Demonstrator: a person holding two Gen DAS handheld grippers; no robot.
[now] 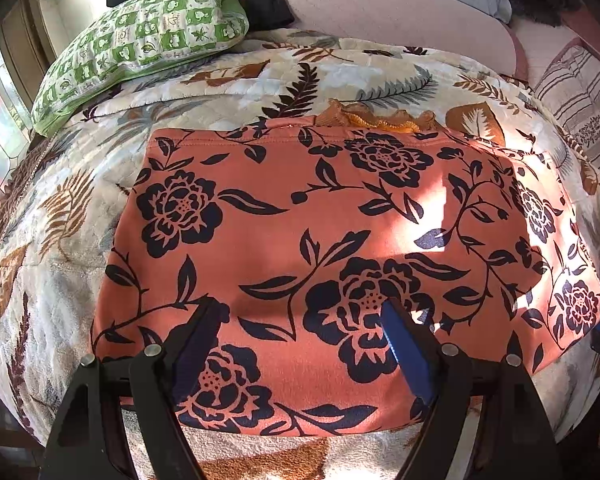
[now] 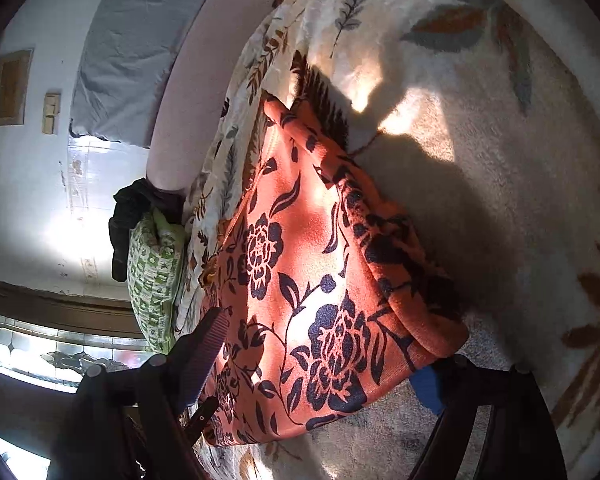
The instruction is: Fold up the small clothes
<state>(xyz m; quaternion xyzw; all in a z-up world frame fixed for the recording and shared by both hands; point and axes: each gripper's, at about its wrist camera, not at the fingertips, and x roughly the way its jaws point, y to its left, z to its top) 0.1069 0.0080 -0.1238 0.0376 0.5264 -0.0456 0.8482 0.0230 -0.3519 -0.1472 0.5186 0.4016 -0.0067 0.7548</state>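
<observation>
Both claws wide, L claw over orange garment, R claw view adds window.

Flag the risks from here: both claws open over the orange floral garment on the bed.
1. The orange floral garment lies on a plush quilt; a deep pinch by the left claw could catch the quilt too.
2. At the right claw the garment's edge looks layered; grabbing only the top layer could undo the fold.
3. An orange lace trim pokes out at the far edge and may stay exposed.
</observation>
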